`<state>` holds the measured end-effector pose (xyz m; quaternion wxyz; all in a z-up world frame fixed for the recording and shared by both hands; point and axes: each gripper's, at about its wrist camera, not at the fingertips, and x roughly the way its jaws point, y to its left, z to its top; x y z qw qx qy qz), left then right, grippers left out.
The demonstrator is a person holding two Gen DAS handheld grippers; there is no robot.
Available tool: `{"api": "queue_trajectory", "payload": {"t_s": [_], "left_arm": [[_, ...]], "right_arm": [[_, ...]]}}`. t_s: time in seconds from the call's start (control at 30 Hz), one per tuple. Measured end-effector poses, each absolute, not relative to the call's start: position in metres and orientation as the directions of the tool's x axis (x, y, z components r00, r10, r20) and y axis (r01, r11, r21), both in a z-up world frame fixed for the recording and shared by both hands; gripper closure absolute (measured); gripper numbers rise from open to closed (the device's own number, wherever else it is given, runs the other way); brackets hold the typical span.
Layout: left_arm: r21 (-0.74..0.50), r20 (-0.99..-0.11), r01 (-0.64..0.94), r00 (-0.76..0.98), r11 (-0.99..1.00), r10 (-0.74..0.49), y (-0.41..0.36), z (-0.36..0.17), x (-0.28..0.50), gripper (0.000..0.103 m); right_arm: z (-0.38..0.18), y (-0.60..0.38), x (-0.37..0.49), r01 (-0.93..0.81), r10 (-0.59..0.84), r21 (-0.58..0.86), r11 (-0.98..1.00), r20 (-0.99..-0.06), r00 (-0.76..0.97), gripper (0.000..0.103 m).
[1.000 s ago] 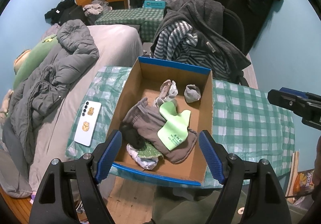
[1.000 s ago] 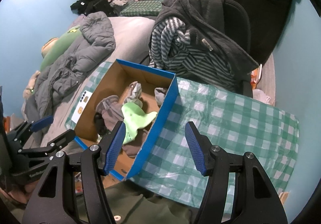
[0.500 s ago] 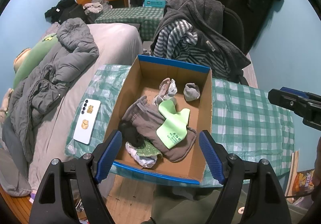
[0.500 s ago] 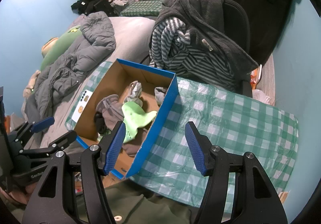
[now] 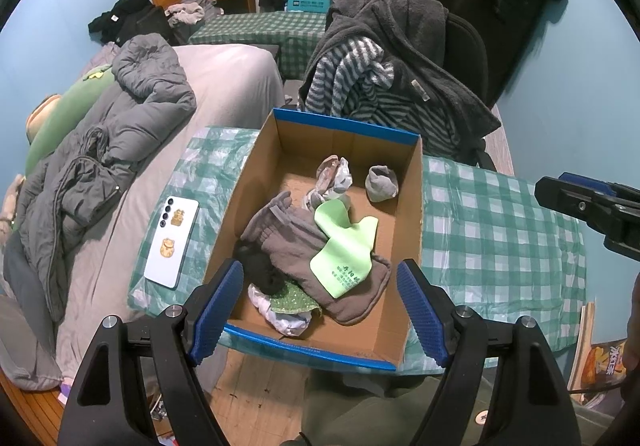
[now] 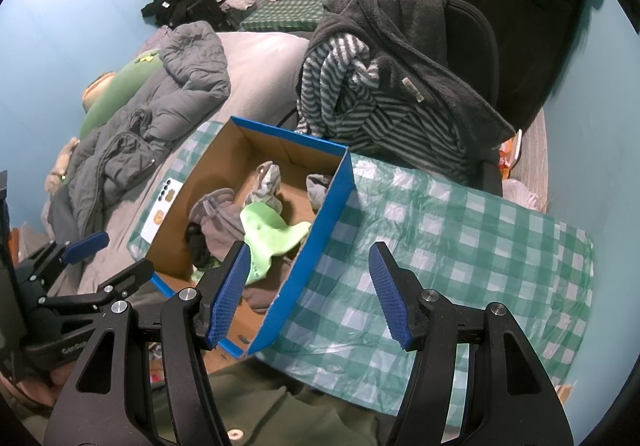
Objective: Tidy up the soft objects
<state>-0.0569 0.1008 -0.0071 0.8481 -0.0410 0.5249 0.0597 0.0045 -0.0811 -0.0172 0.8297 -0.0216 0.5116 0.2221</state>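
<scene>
Two grippers: both are held above the near edge of the table; neither is in contact with anything
Left gripper (image 5: 320, 310): fingers are spread wide with nothing between them; it is poised over the 6 o'clock end of the box
Right gripper (image 6: 310, 292): fingers are likewise spread wide and empty; it is held over the blue right-hand wall of the box and the bare tablecloth (image 6: 460, 246)
Cardboard box (image 5: 348, 138): open-topped, blue-edged; it is set on the green checked cloth, left of the table's middle
Soft objects: all that can be seen are gathered inside the box; a brown-grey garment (image 5: 304, 242) lies across the floor of the box toward 6 o'clock, with a light green cloth (image 5: 344, 246) draped on it; a black item (image 5: 260, 266) and a white-and-green bundle (image 5: 284, 306) are tucked at 7 o'clock; a crumpled pale piece (image 5: 332, 176) lies at 12 o'clock and a grey sock (image 5: 382, 184) at 1 o'clock
Phone (image 5: 172, 242): laid on the cloth at 9 o'clock of the box
Step in hand: not settled by the views; the scene is fitted equally by items waiting to be lifted out and sorted, and by items already collected into the box
Next move: no single one can be judged; any grasp would call for a descent into the box clear of its walls
</scene>
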Motion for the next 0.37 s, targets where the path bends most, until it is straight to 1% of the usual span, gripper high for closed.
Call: {"api": "queue_trajectory", "payload": {"t_s": [0.37], "left_arm": [[-0.016, -0.895, -0.148, 0.443, 0.989, 0.052, 0.0974, -0.0096, -0.0585, 0.023]], "right_arm": [[-0.0169, -0.0824, 0.0052, -0.39, 0.345, 0.191, 0.901, -0.86, 0.377, 0.042]]}}
